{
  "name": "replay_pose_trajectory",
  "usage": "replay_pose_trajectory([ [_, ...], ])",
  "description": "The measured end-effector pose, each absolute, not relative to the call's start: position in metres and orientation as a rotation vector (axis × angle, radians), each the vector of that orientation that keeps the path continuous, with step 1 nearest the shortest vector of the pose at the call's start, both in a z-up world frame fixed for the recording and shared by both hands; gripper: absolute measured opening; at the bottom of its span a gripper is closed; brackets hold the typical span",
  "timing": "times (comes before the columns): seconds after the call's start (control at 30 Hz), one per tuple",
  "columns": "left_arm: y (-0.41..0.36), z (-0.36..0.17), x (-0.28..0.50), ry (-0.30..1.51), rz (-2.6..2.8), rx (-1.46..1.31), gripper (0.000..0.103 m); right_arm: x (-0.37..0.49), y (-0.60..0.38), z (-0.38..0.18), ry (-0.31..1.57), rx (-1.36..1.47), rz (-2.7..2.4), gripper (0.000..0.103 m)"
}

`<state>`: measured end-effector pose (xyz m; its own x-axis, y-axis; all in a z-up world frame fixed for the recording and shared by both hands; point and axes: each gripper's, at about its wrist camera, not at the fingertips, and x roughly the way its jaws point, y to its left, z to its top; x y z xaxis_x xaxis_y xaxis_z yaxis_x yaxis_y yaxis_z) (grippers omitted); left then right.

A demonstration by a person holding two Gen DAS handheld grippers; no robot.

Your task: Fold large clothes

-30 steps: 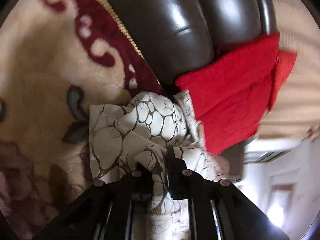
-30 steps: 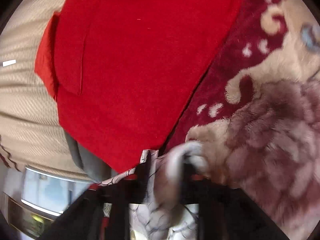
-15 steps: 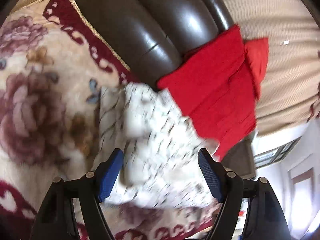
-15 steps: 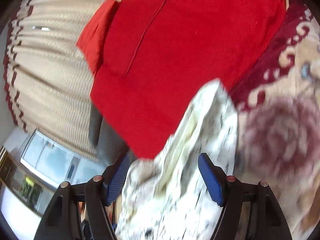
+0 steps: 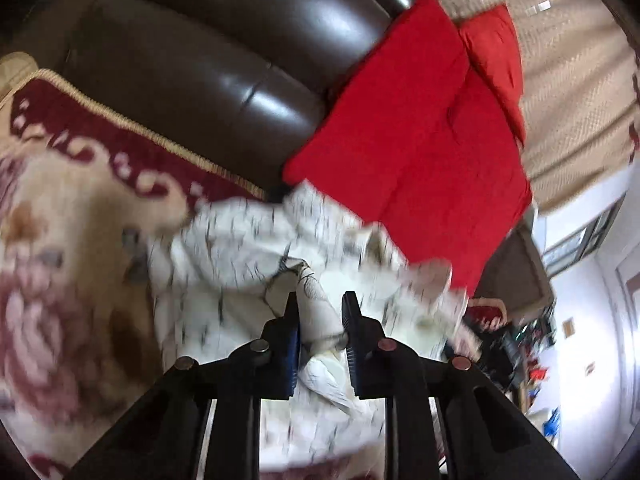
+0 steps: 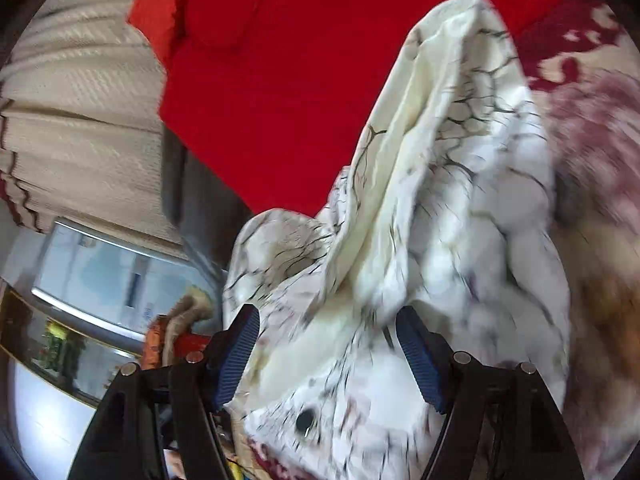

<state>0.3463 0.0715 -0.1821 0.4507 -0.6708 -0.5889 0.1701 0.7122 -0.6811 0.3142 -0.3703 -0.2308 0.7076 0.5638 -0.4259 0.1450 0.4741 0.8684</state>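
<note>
Dark leather sofa [image 5: 208, 52] backs a floral blanket [image 5: 52, 280], with a red cloth [image 5: 420, 152] draped over it. On the blanket lies the white veined garment [image 5: 240, 240], crumpled. Left gripper [image 5: 319, 312] has just been closing and pinches a fold of it. Right gripper [image 6: 326, 330] stands apart, jaws just been opening, garment between them, unpressed.

My right gripper [image 6: 326, 346] has its jaws spread wide; the crackle-print white garment [image 6: 448, 208] billows between them against a red cushion [image 6: 304, 80].
</note>
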Motion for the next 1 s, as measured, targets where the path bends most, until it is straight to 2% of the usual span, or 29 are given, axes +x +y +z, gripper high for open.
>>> replay_pose_trajectory([
  [0.2,0.1,-0.172,0.418,0.801,-0.387,-0.676,0.02,0.352,-0.395,-0.226,0.531,1.174,0.402,0.074],
  [0.27,0.123,-0.178,0.428,0.728,-0.29,-0.797,0.028,0.354,-0.405,-0.218,0.425,1.173,0.383,0.074],
  [0.3,0.131,-0.185,0.43,0.719,-0.257,-0.851,0.038,0.353,-0.414,-0.218,0.361,1.187,0.361,0.074],
  [0.33,0.136,-0.191,0.429,0.718,-0.237,-0.893,0.041,0.353,-0.419,-0.22,0.337,1.203,0.343,0.074],
  [0.47,0.131,-0.201,0.395,0.74,-0.307,-0.903,0.042,0.355,-0.426,-0.234,0.391,1.21,0.308,0.074],
  [0.6,0.094,-0.205,0.336,0.871,-0.446,-0.801,0.058,0.346,-0.424,-0.222,0.415,1.125,0.324,0.074],
  [0.73,0.055,-0.215,0.302,1.027,-0.483,-0.709,0.062,0.334,-0.406,-0.215,0.477,1.057,0.371,0.074],
  [0.8,0.043,-0.22,0.297,1.057,-0.487,-0.723,0.068,0.328,-0.39,-0.218,0.547,1.048,0.393,0.074],
  [0.9,0.036,-0.229,0.3,1.133,-0.422,-0.754,0.068,0.32,-0.37,-0.224,0.647,1.007,0.371,0.074],
  [1.0,0.045,-0.224,0.292,1.111,-0.43,-0.799,0.068,0.31,-0.359,-0.232,0.694,0.997,0.383,0.074],
])
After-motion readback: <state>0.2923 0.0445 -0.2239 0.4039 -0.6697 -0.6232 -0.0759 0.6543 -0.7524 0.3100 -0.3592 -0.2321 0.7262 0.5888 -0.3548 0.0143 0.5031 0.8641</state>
